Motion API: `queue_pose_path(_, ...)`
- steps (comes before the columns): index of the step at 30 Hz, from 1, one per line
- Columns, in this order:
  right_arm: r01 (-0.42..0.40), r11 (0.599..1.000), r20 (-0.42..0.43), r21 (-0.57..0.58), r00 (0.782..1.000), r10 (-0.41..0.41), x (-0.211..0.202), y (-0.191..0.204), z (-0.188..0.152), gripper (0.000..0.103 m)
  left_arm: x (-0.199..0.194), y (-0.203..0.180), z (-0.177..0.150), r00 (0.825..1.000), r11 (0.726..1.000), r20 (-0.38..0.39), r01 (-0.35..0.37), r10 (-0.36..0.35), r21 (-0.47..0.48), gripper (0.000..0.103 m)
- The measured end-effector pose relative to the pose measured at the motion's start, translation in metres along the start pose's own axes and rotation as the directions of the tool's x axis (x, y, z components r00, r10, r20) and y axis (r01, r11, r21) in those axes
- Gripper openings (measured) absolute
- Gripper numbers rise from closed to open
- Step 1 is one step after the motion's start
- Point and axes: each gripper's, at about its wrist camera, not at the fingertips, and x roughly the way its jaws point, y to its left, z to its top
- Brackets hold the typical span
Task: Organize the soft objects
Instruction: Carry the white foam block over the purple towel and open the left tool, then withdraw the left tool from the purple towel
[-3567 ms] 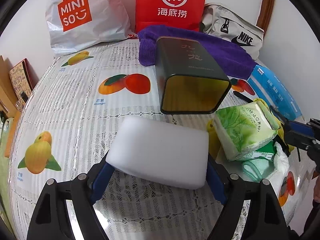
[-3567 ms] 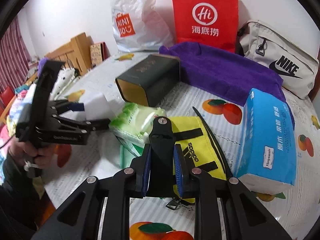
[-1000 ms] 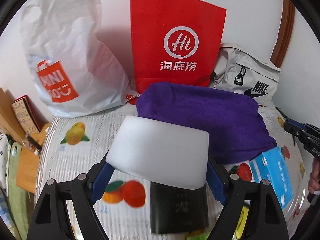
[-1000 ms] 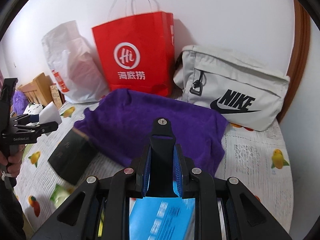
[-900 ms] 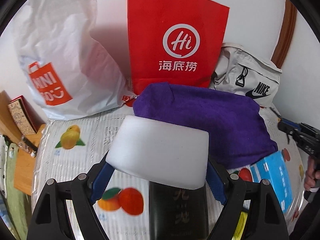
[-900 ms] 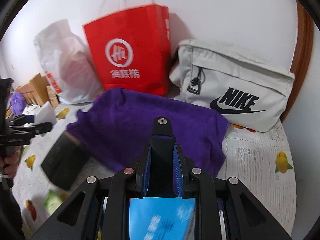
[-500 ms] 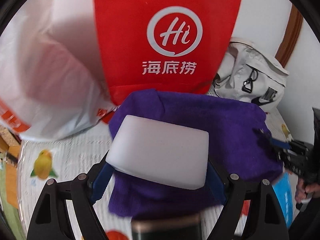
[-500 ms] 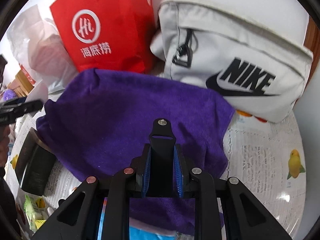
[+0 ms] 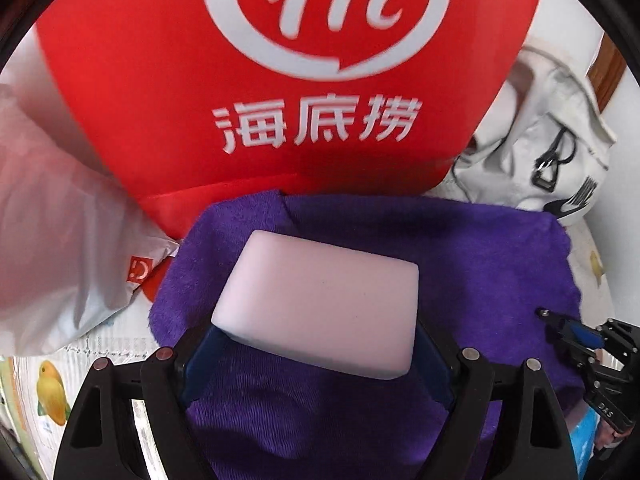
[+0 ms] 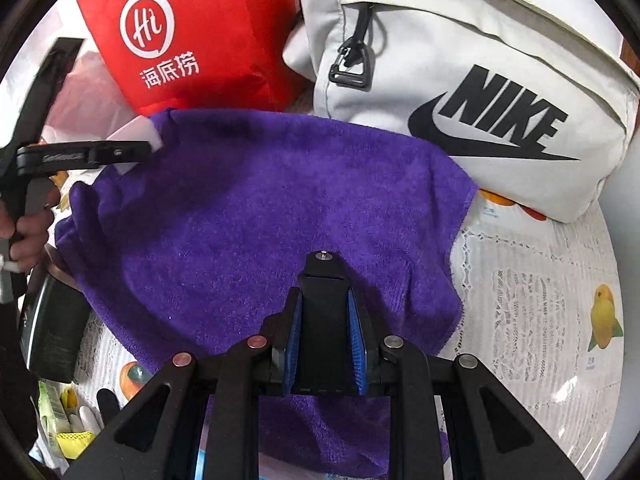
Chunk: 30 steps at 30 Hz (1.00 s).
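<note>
The left hand-held gripper [image 9: 316, 344] clamps a white foam block [image 9: 320, 304] over the purple terry towel [image 9: 460, 264] at frame centre, not yet set down; the right hand-held gripper [image 10: 324, 344] is closed, empty.

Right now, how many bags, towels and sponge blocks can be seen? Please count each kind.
Bags: 3: red paper bag, white plastic bag, grey fabric Nike bag
Towels: 1: purple terry towel
Sponge blocks: 1: white rectangular sponge block
Total: 5

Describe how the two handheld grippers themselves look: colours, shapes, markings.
Both are matte black frames with triangular cut-outs and round silver bolts. The left gripper has blue pads on its fingers. The right gripper has ribbed blue pads either side of a black block topped by a small screw. Seen from the side, the left gripper's black body carries small, unreadable lettering.
</note>
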Motion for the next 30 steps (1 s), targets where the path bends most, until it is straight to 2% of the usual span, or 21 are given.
queue_pose_path(5,-0.005,1.0,0.003,-0.01,1.0,0.005,0.004,0.001,0.001,0.025,0.005,-0.007,0.004,0.999,0.999,-0.018,-0.031,0.032,0.03,0.087)
queue_pose_path(7,-0.024,1.0,0.007,-0.01,1.0,0.024,0.004,0.003,0.0,0.03,0.009,-0.01,0.004,0.999,0.999,-0.037,-0.035,0.037,0.042,0.096)
queue_pose_path(10,-0.047,0.999,0.014,-0.025,0.999,0.048,0.003,0.011,-0.001,0.048,0.012,-0.016,0.005,0.998,0.999,-0.057,-0.013,0.015,0.044,0.101)
queue_pose_path(11,-0.041,0.999,0.021,-0.033,0.999,0.042,0.002,0.014,-0.001,0.062,0.012,-0.016,0.005,0.998,0.999,-0.062,-0.002,0.004,0.041,0.101)
queue_pose_path(12,-0.035,0.998,0.033,-0.044,0.999,0.036,0.0,0.016,-0.001,0.067,0.012,-0.017,0.005,0.998,0.999,-0.067,0.0,0.002,0.037,0.101)
queue_pose_path(14,-0.016,0.998,0.057,-0.06,0.998,0.019,-0.006,0.02,-0.001,0.071,0.007,-0.018,0.002,0.998,0.999,-0.061,-0.016,0.018,0.032,0.101)
queue_pose_path(19,-0.003,0.999,0.11,-0.041,0.994,0.007,-0.031,0.025,0.002,0.071,-0.024,-0.015,-0.013,0.999,1.0,-0.03,0.016,-0.016,0.004,0.101)
queue_pose_path(22,-0.022,1.0,0.145,-0.011,0.989,0.023,-0.051,0.023,-0.001,0.071,-0.047,-0.015,-0.027,1.0,1.0,-0.005,0.01,-0.01,-0.006,0.101)
queue_pose_path(26,-0.036,0.999,0.179,-0.008,0.983,0.037,-0.081,0.028,-0.018,0.071,-0.083,-0.01,-0.05,1.0,1.0,0.029,0.012,-0.011,-0.027,0.101)
queue_pose_path(30,-0.061,0.998,0.198,-0.03,0.978,0.066,-0.109,0.046,-0.048,0.071,-0.118,0.0,-0.084,0.999,1.0,0.051,0.009,-0.007,-0.029,0.101)
